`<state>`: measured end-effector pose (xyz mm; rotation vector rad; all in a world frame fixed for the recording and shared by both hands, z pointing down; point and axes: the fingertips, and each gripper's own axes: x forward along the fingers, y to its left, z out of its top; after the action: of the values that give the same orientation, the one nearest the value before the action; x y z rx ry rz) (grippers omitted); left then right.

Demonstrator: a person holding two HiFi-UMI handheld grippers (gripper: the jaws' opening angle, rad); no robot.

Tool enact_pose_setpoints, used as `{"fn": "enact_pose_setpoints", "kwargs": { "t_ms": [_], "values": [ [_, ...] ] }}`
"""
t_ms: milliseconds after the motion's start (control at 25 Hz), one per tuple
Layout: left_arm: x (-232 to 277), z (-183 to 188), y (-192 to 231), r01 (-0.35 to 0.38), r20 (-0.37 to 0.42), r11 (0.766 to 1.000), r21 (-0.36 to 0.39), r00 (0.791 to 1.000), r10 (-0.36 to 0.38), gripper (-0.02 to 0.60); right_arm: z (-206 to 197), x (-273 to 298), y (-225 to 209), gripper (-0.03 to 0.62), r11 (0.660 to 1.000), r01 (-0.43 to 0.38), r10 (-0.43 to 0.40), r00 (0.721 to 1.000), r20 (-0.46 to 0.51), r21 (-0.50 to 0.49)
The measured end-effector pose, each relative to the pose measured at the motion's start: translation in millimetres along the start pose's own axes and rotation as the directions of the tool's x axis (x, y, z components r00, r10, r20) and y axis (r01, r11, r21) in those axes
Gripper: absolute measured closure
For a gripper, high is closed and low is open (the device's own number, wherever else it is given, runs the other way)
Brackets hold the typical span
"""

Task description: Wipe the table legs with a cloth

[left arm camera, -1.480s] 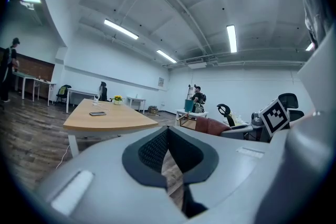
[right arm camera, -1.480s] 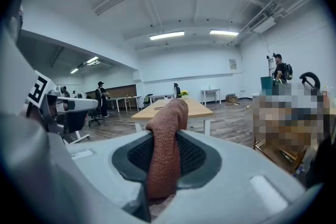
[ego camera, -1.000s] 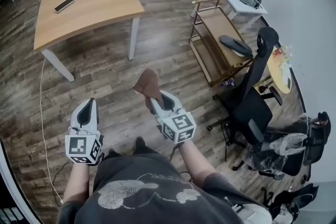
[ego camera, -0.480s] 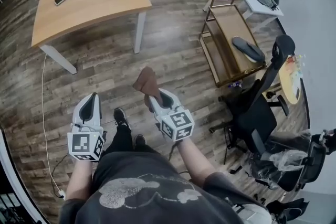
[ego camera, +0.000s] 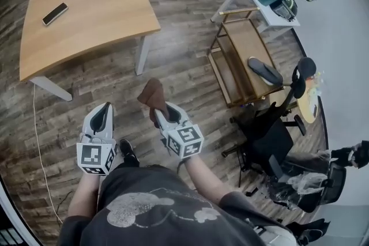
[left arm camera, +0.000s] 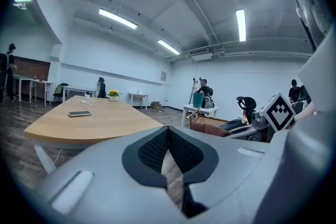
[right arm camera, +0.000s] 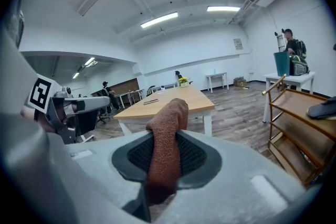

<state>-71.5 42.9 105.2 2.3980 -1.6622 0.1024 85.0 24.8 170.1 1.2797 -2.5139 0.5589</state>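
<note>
Person has stepped nearer the wooden counter (ego camera: 86,8); right tongs (ego camera: 157,109) clamped on the brown cloth (ego camera: 153,94), left tongs (ego camera: 104,110) together and empty, near leg (ego camera: 141,55) not yet touched.

Bright ceiling strip lights; strong fisheye distortion.

Rust-brown cloth (ego camera: 153,95): bunched, standing upright, clamped between jaws of right gripper (ego camera: 158,113). White table legs (ego camera: 142,53): slanted, untouched; nearest at 12 o'clock from cloth, well apart; another at 9 o'clock.
</note>
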Motion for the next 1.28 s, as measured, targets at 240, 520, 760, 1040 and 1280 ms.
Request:
{"fn": "enact_pose_setpoints", "kwargs": {
  "t_ms": [240, 520, 760, 1040, 1280],
  "values": [
    [41.5, -2.3, 35.9, -0.023, -0.016, 0.999, -0.033, 1.0, 0.022, 0.563, 10.7, 49.0, -5.4, 0.514, 1.0, 0.011, -0.011, 0.999, -0.032, 0.012],
    [94.7, -8.8, 61.6, -0.076, -0.027, 0.996, -0.054, 0.997, 0.075, 0.563, 12.4, 108.0, -45.6, 0.514, 0.999, -0.042, 0.04, 0.995, -0.092, -0.021],
    [140.2, -5.0, 83.3, -0.183, -0.013, 0.981, -0.07, 0.983, 0.182, 0.563, 24.7, 164.5, -91.3, 0.514, 0.995, -0.102, 0.101, 0.988, -0.117, -0.007],
    [168.4, -40.5, 115.4, -0.296, -0.014, 0.952, -0.081, 0.955, 0.296, 0.563, -12.5, 233.5, -133.4, 0.514, 0.993, -0.116, 0.117, 0.972, -0.203, 0.021],
    [187.2, -120.4, 140.8, -0.289, -0.072, 0.952, -0.102, 0.957, 0.282, 0.563, -54.4, 288.5, -137.6, 0.514, 0.992, -0.112, 0.12, 0.976, -0.179, 0.055]
  ]
}}
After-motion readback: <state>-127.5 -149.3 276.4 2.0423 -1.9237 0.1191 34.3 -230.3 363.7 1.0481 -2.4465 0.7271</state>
